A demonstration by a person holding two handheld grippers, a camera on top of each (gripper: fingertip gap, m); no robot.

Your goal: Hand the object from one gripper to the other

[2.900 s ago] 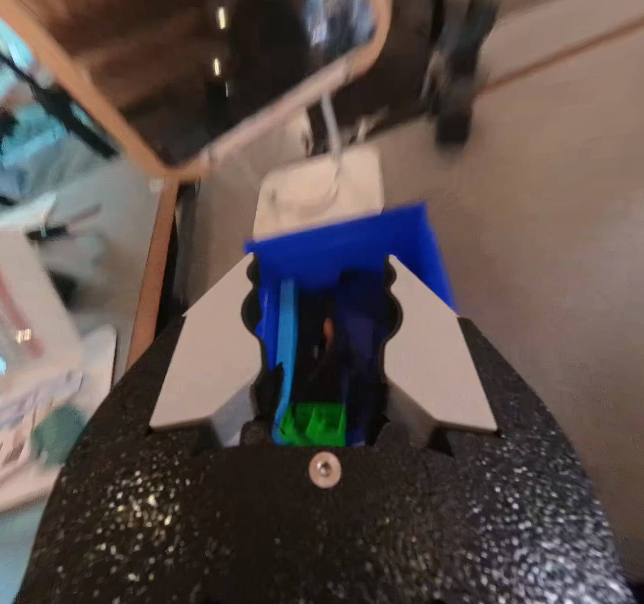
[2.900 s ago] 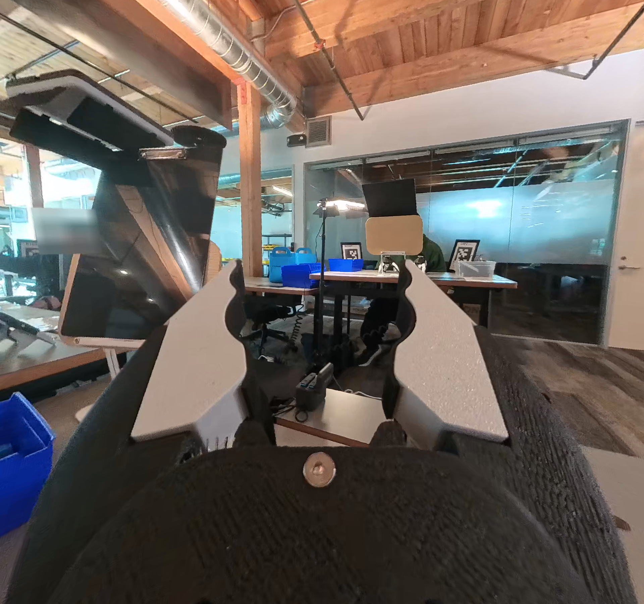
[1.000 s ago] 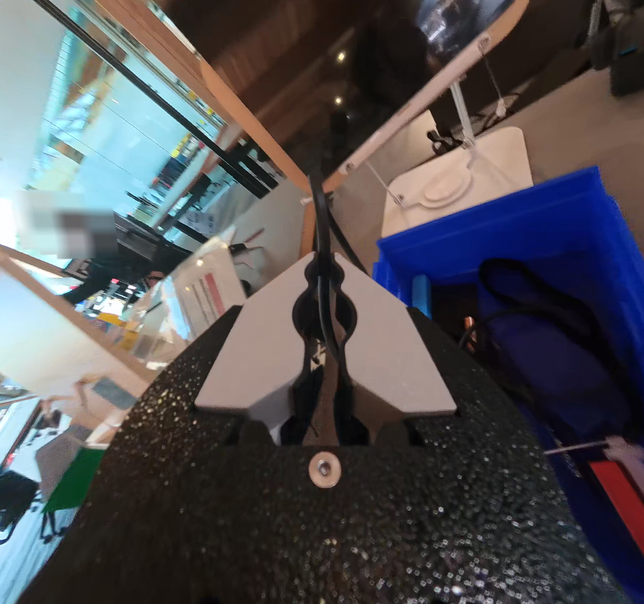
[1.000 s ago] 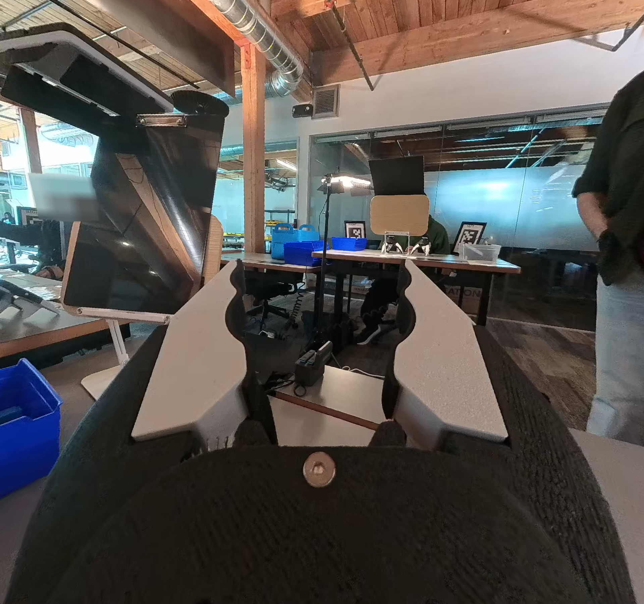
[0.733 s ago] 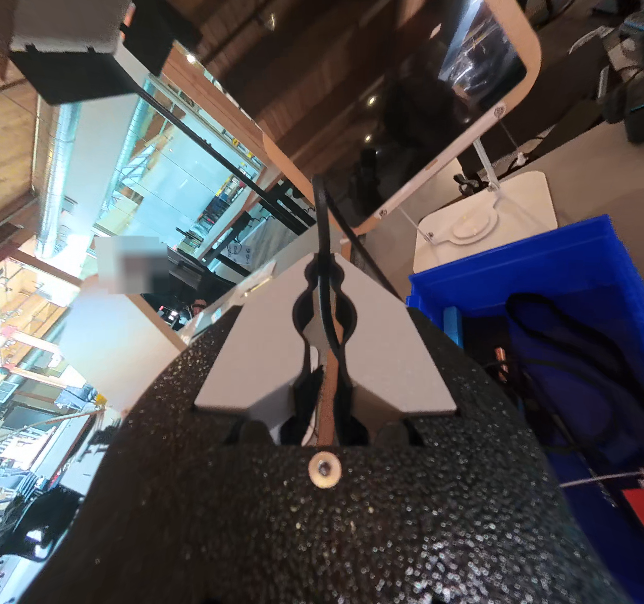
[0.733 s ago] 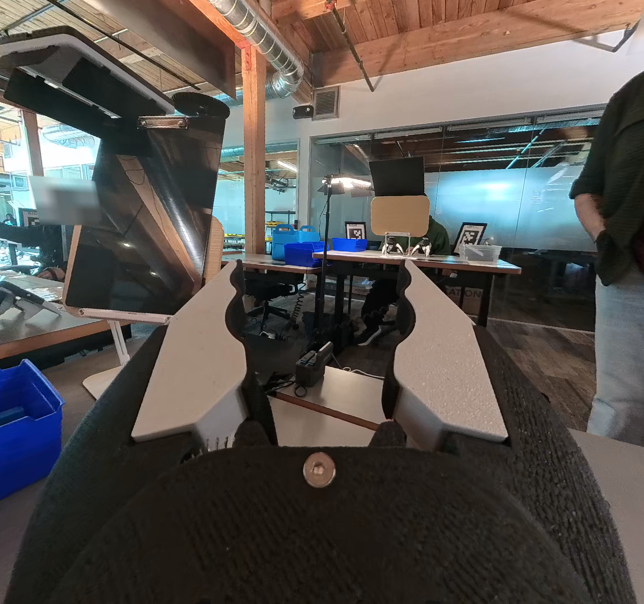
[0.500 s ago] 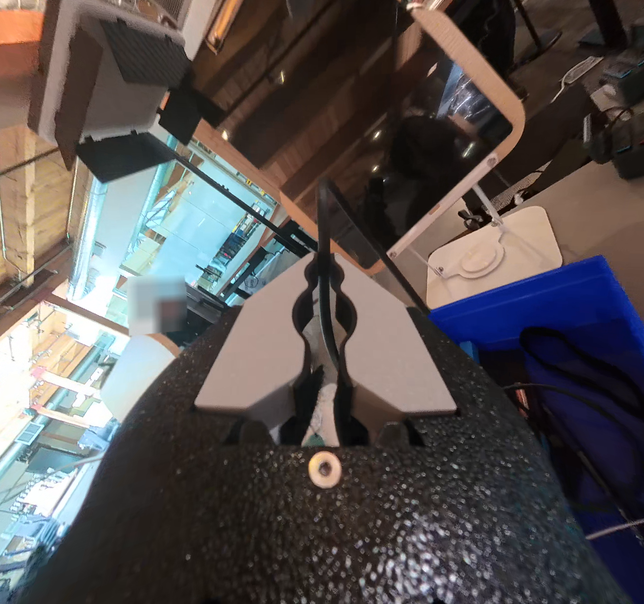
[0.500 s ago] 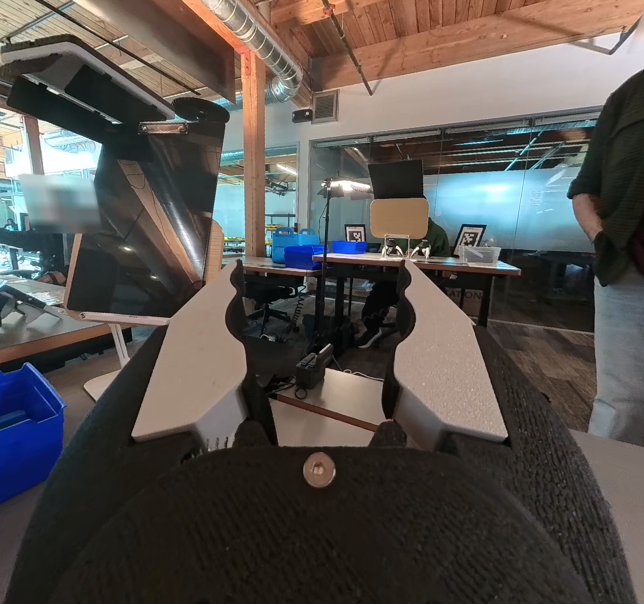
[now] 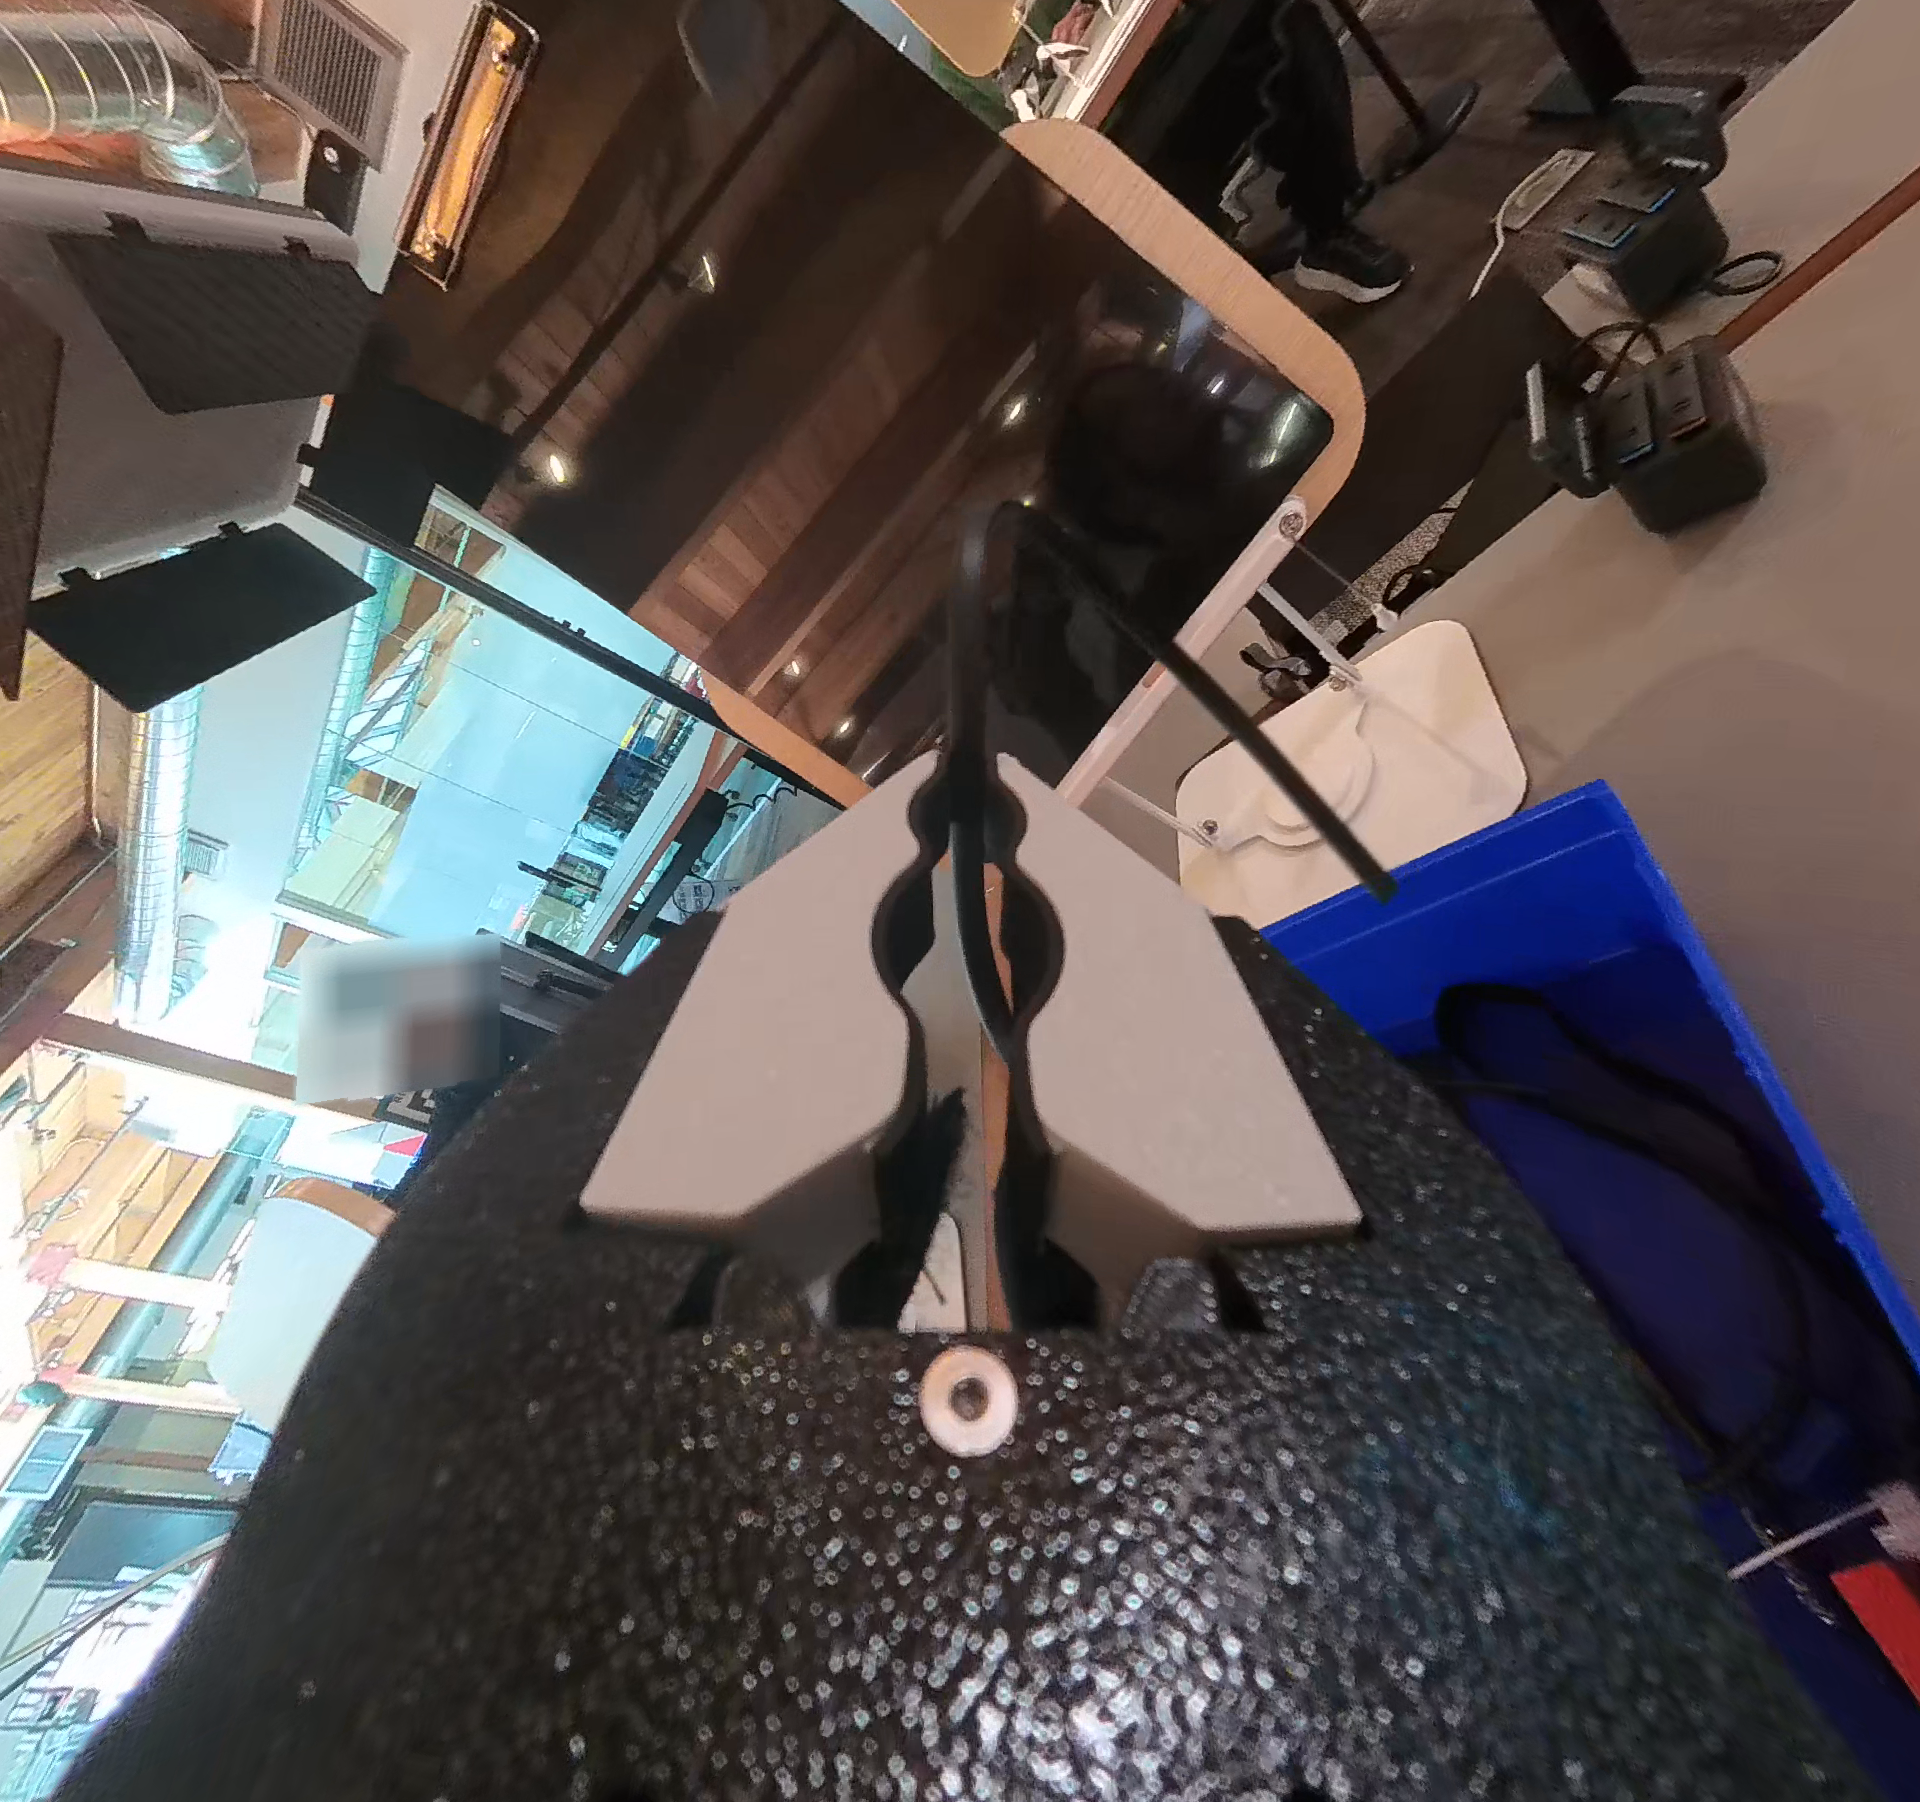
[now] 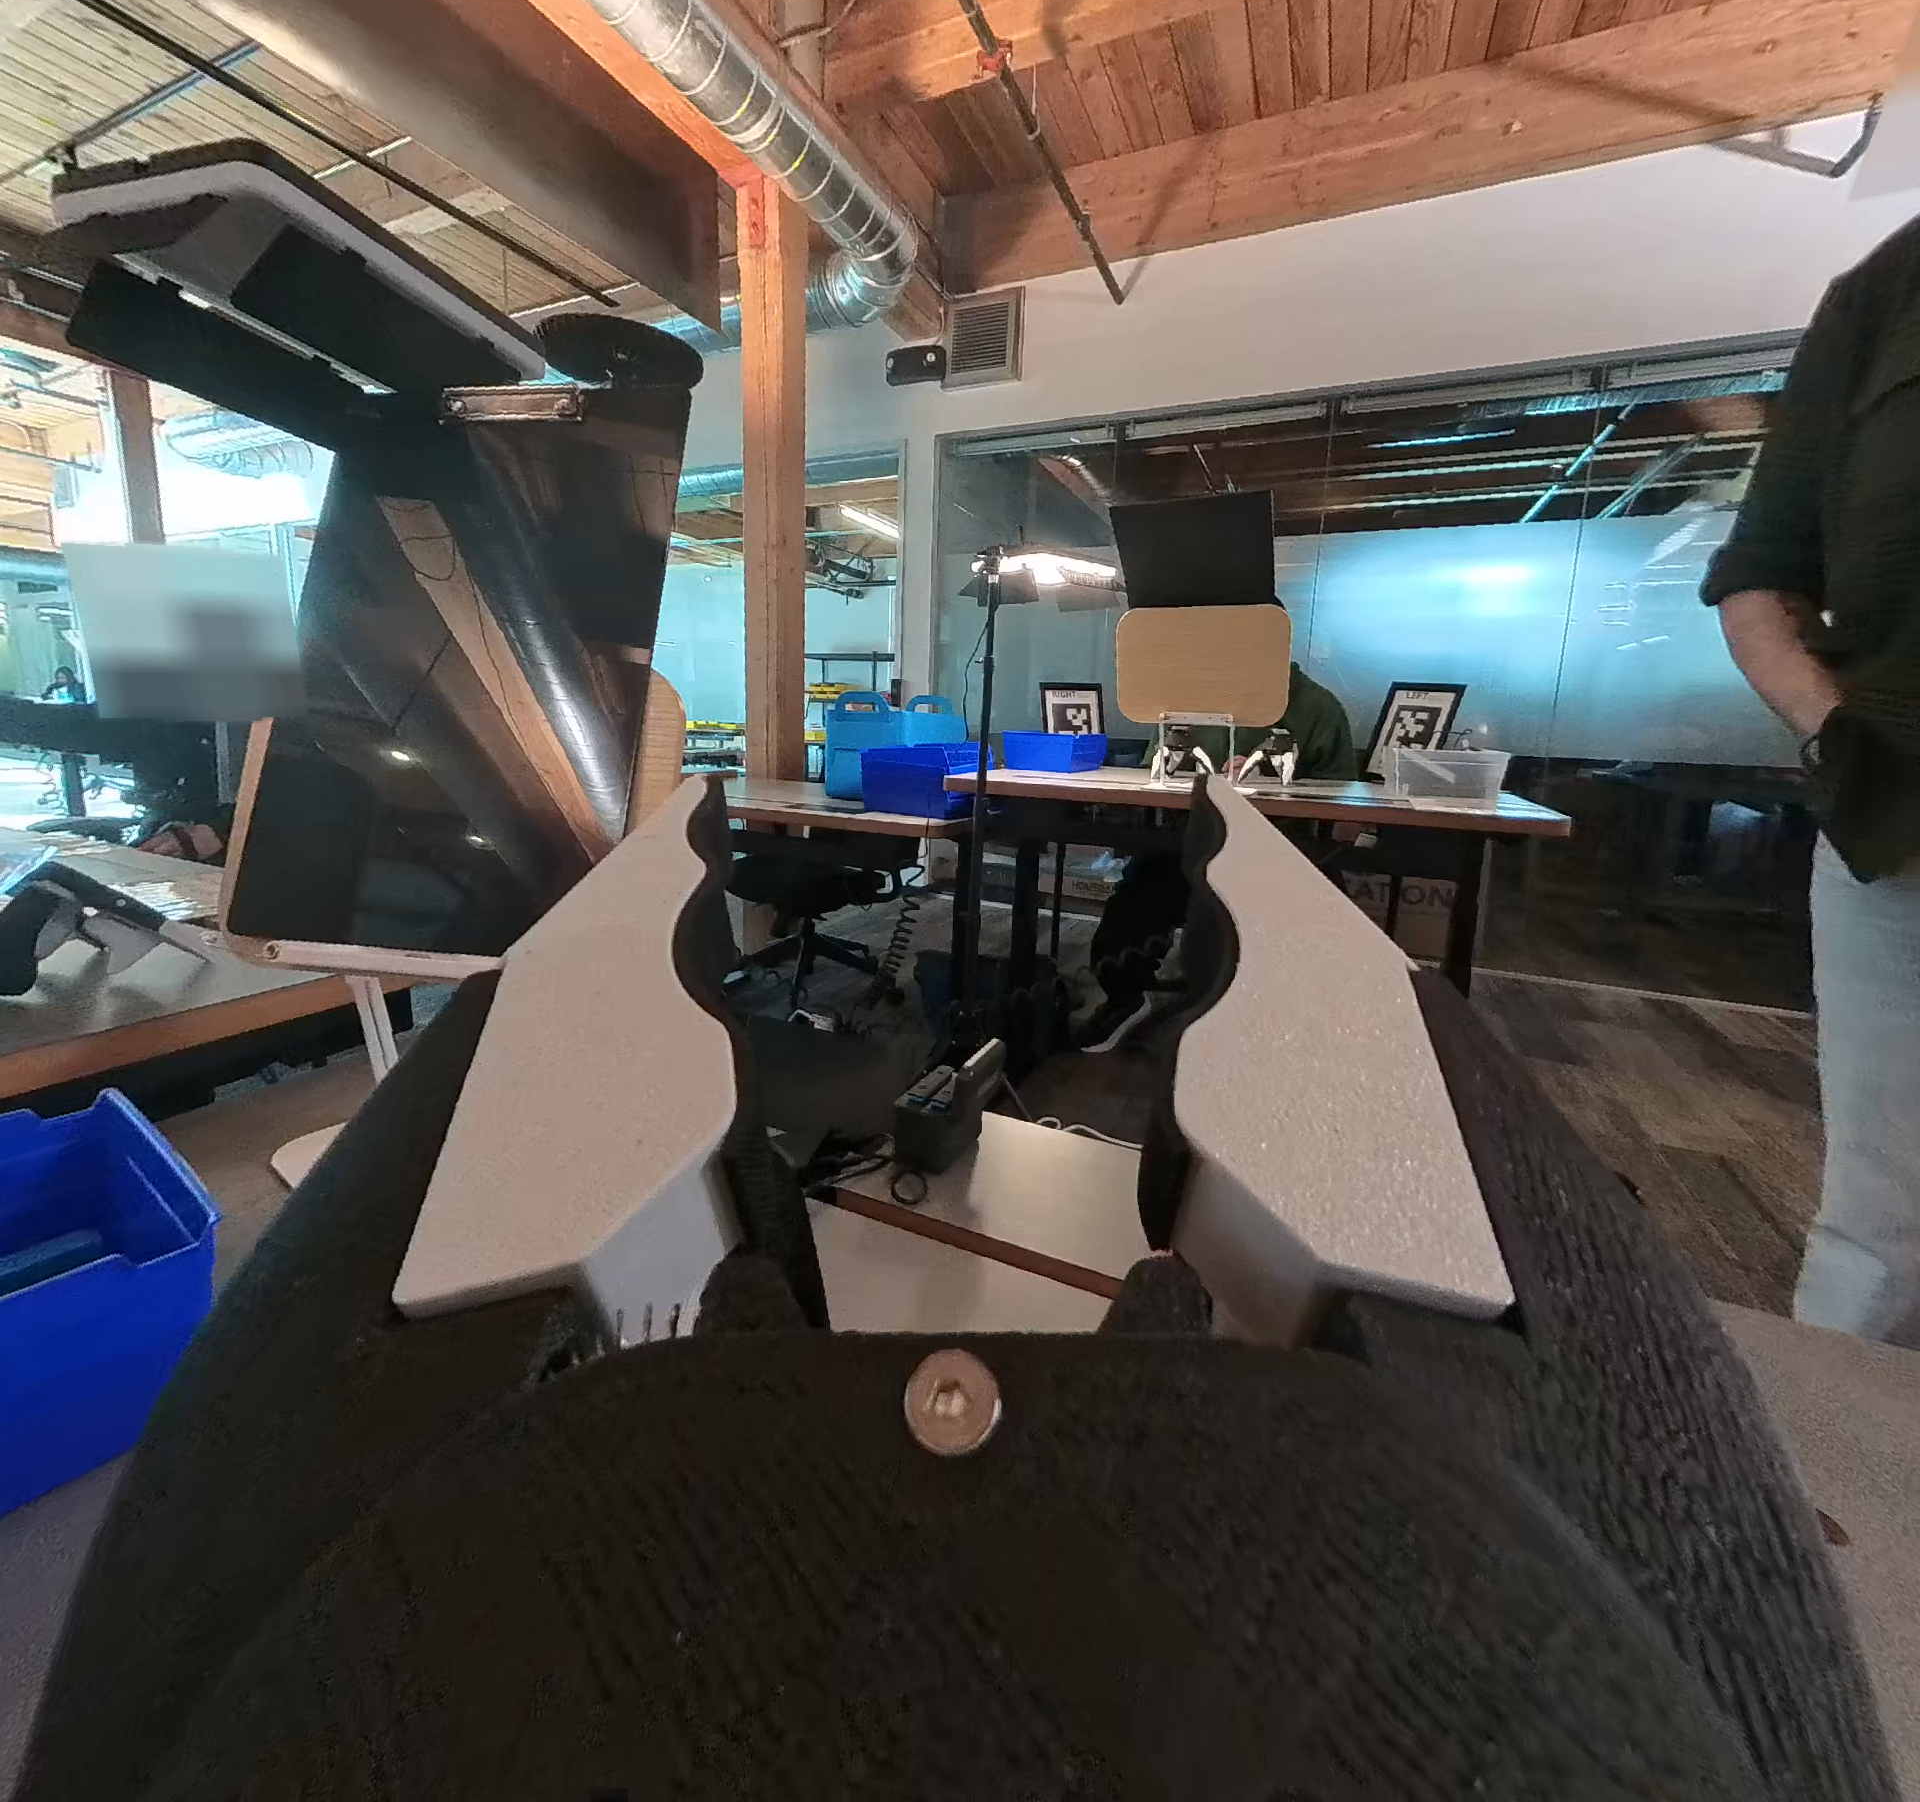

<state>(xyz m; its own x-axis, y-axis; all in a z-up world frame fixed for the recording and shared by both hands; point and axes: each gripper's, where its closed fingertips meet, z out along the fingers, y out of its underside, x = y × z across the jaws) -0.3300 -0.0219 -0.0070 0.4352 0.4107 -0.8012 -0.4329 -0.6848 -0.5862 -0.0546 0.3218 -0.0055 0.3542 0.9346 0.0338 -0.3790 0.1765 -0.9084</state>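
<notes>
The left gripper [image 9: 968, 796] is clamped on a thin bent black cable tie [image 9: 1164, 656] above a blue plastic bin [image 9: 1621, 879]. The right gripper [image 10: 954, 817] stands spread and empty.

left gripper [image 9: 968, 796] pinching black cable [image 9: 1101, 609], blue bin [image 9: 1558, 879]

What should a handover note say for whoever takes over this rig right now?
Left hand-held gripper: shut on a bent black hex key, short arm pinched at the tips, long arm angling down toward the blue bin.
Right hand-held gripper: open, empty, facing the room.
Done: hex key picked up and lifted clear of the bin.
Left: bring the grippers together, close the right on the free long arm, release the left.
</notes>
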